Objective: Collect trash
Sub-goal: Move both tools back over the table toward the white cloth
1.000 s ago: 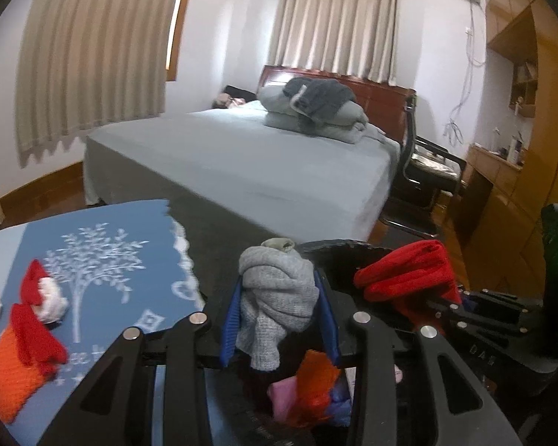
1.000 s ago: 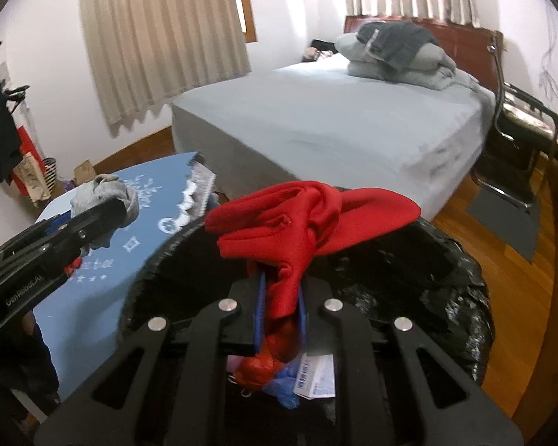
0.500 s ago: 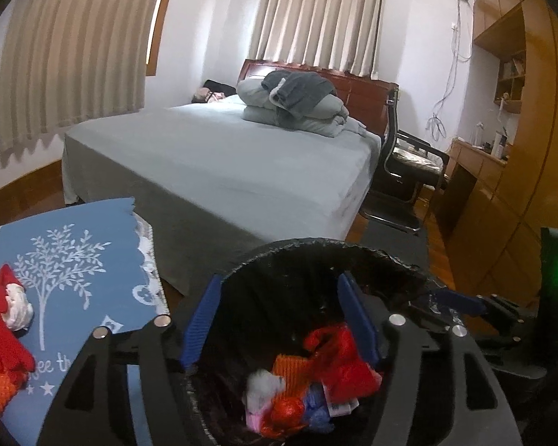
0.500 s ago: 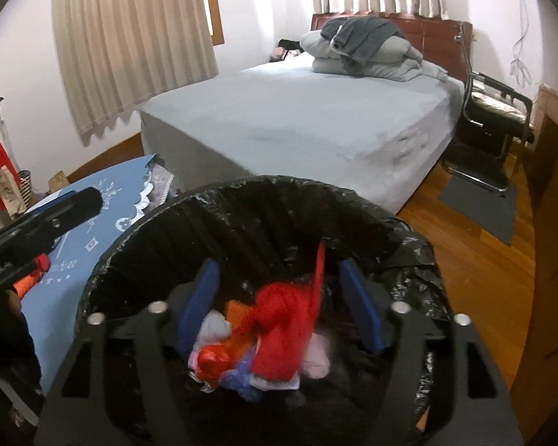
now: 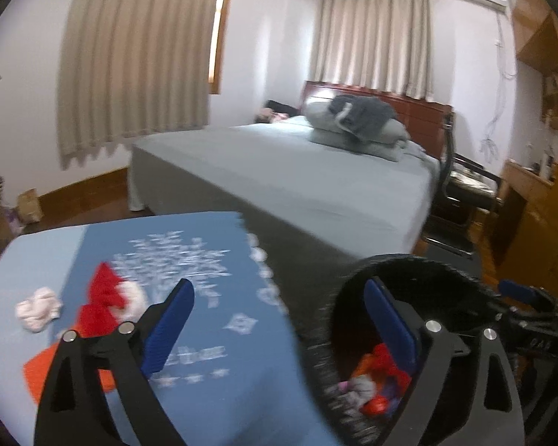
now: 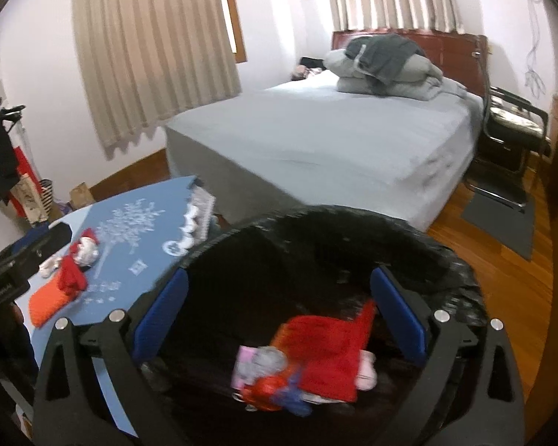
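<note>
Left gripper [image 5: 279, 316]: hung with blue-padded fingers [image 5: 169, 329] spread wide and nothing between them, having just been opening. Straddled the gap between the blue-clothed worktop [image 5: 212, 334] and the round bin lined with a black plastic bag [image 5: 420, 264], left finger over the cloth, right finger inside the bin's rim. Probably turned back toward the worktop because more trash waited there. Just beyond and left of the left finger: a crumpled red fabric scrap [image 5: 102, 303] on a white fluffy wad [image 5: 135, 295]. Further left: a pale pink crumpled wad [image 5: 37, 308]. Below, partly hidden behind the finger's black arm: a flat orange knitted piece [image 5: 41, 369]. All of it blurred; exact contact between pieces impossible to tell.

Right gripper [image 6: 279, 319]: likewise parted to the full with nothing pinched, having just been opening. Held directly above the bin's mouth, both fingers framing the opening, presumably so that whatever fell landed inside. Below and between the fingers, on the bag's floor: a large red cloth [image 6: 327, 349] lying on top of the heap, a grey-white wad over a pink wrapper [image 6: 256, 366] to its left, a shiny red ball [image 6: 266, 390] and blue scrap in front. Nearer the right finger: a pink bit peeking from under the red cloth.

Judged from the leftovers on the worktop, collection only partly done.
</note>
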Demonstrator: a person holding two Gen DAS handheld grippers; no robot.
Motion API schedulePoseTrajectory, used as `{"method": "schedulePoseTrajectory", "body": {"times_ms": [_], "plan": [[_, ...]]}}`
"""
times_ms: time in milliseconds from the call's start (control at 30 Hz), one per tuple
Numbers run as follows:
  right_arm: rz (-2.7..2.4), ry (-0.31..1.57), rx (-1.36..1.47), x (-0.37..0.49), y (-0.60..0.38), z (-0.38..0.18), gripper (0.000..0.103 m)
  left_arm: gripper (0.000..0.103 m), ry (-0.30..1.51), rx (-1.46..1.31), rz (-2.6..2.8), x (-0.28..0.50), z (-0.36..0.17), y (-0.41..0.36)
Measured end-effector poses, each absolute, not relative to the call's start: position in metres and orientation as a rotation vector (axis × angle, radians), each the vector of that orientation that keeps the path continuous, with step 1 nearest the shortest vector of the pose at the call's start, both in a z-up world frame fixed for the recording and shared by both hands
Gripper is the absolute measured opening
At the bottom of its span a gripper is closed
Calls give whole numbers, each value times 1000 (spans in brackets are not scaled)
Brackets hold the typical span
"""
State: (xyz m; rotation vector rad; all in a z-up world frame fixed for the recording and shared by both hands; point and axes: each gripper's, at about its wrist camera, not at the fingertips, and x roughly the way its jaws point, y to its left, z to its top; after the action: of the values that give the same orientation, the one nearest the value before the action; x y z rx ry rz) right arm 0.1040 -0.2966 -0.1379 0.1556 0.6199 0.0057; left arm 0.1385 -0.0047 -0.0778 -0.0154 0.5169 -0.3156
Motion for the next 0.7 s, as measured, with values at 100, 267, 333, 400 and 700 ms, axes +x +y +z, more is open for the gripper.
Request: {"method": "schedulePoseTrajectory", "body": {"times_ms": [100, 267, 333, 400, 700], "plan": [[50, 615, 139, 112, -272, -134, 96, 91, 515, -26, -257, 137, -78, 23], [118, 614, 111, 127, -232, -131, 96, 91, 514, -34, -162, 134, -82, 65], [141, 613, 101, 133, -218, -130, 96, 91, 517, -41, -131, 135, -83, 80], [166, 616, 87, 140, -201, -130, 96, 91, 520, -47, -97, 136, -86, 96], [238, 620, 60, 170, -146, -134, 96, 91, 540, -56, 8, 143, -99, 145]]}}
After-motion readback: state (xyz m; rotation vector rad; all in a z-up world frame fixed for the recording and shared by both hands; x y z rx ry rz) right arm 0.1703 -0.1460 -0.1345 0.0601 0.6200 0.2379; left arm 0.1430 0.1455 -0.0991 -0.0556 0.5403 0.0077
